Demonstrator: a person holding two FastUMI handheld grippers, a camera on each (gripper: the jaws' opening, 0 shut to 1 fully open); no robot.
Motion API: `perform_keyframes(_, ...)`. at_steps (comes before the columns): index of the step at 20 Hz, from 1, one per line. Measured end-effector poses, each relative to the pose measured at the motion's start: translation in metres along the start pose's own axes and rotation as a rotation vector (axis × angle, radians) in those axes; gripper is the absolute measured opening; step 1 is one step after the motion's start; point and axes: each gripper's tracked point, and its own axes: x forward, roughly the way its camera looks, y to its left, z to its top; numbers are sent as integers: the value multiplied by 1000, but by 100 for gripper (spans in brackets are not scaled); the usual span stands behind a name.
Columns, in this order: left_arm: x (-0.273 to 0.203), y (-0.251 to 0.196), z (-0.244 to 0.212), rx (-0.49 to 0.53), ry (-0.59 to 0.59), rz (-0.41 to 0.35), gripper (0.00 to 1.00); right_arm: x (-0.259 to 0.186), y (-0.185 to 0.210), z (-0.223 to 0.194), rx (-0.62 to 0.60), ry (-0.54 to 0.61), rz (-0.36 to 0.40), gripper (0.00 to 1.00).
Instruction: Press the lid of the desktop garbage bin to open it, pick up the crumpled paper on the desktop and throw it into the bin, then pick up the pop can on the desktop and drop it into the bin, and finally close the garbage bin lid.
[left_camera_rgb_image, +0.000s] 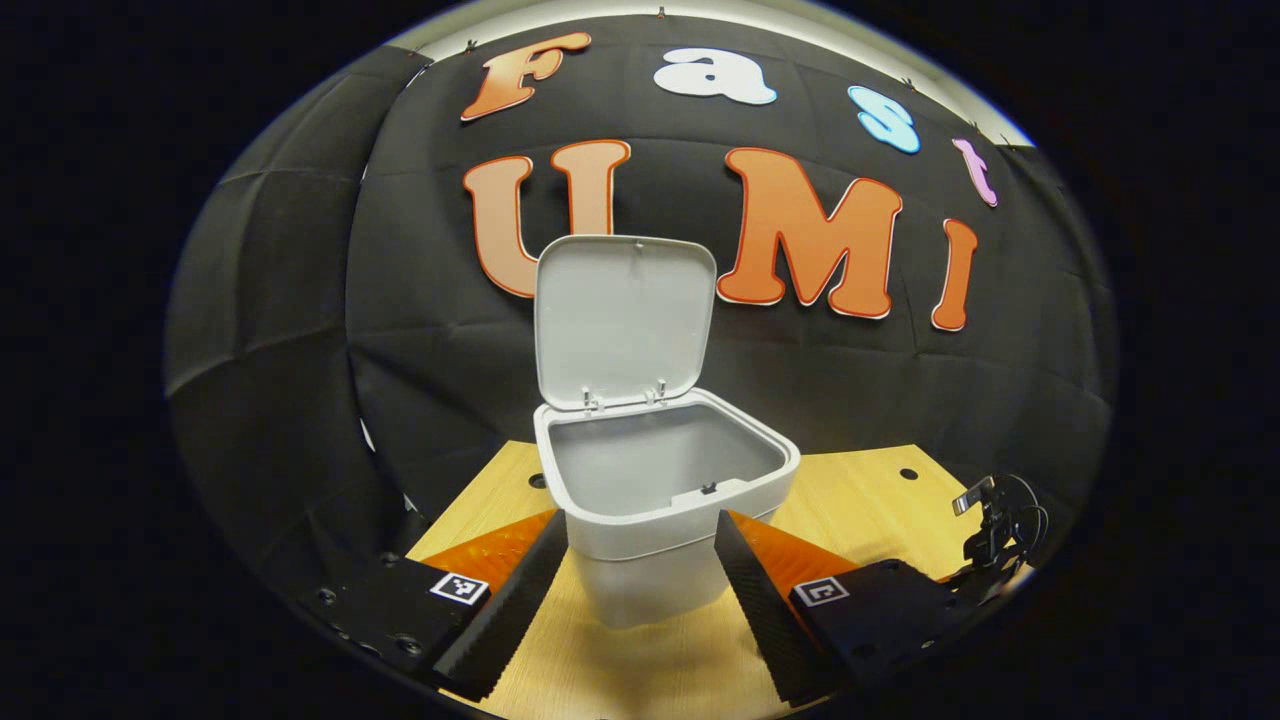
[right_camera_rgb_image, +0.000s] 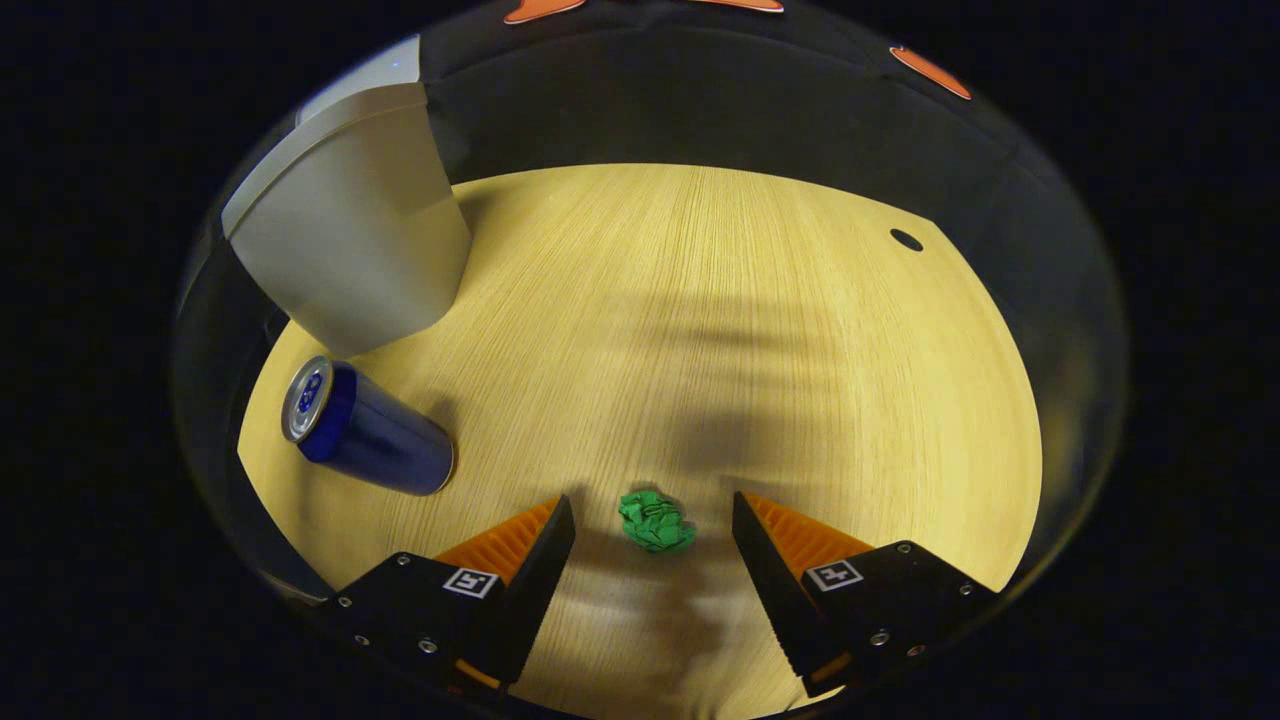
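The grey desktop bin (left_camera_rgb_image: 660, 500) stands on the wooden desk with its lid (left_camera_rgb_image: 622, 320) swung up and back; its inside looks bare. My left gripper (left_camera_rgb_image: 640, 540) is open, its fingers on either side of the bin's front wall, apart from it. In the right gripper view the green crumpled paper (right_camera_rgb_image: 655, 521) lies on the desk between the fingertips of my open right gripper (right_camera_rgb_image: 653, 528), which hovers over it. A blue pop can (right_camera_rgb_image: 365, 432) stands to the left, in front of the bin's outer wall (right_camera_rgb_image: 350, 230).
The wooden desk (right_camera_rgb_image: 720, 330) stretches wide to the right of the paper, with a small round hole (right_camera_rgb_image: 906, 240) near its far right corner. The other gripper's dark body (left_camera_rgb_image: 1000, 520) shows at the desk's right edge in the left gripper view.
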Motion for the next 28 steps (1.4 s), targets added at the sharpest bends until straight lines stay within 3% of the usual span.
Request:
perform_keyframes(3, 2, 8, 1, -3, 1, 12, 94, 6, 0, -4, -7, 29, -10, 91)
perform_keyframes(5, 2, 11, 2, 0, 1, 18, 94, 3, 6, -5, 1, 50, 18, 79)
perform_keyframes(7, 2, 12, 2, 5, 2, 19, 95, 4, 10, -10, 1, 79, 35, 63)
perform_keyframes(8, 2, 12, 1, 6, 2, 19, 95, 6, 9, -12, -7, 91, 33, 46)
perform_keyframes(9, 2, 12, 2, 8, 3, 20, 95, 5, 6, -14, -23, 112, 23, 41)
perform_keyframes(10, 1, 13, 2, 11, 4, 22, 95, 4, 6, -15, -46, 117, 17, 48)
perform_keyframes(11, 1, 15, 2, 12, 3, 24, 95, 4, 7, -15, -68, 120, 16, 27)
perform_keyframes(12, 0, 15, 1, 13, 4, 26, 95, 3, 10, -17, -81, 130, 18, 34)
perform_keyframes(13, -1, 16, 0, 13, 7, 28, 95, 1, 13, -16, -81, 128, 28, 32)
perform_keyframes(16, -4, 17, -2, 4, 8, 28, 95, 0, 21, -15, -66, 130, 51, 14)
perform_keyframes(20, -10, 14, -1, 12, 5, 27, 95, -4, 24, -10, -64, 100, 69, 5)
perform_keyframes(25, -16, 7, 2, 19, -5, 13, 95, -37, 22, 24, -2, 9, 120, 5)
perform_keyframes(28, -19, -2, 4, 19, -10, -11, 95, -83, 16, 72, 4, -122, 141, 5)
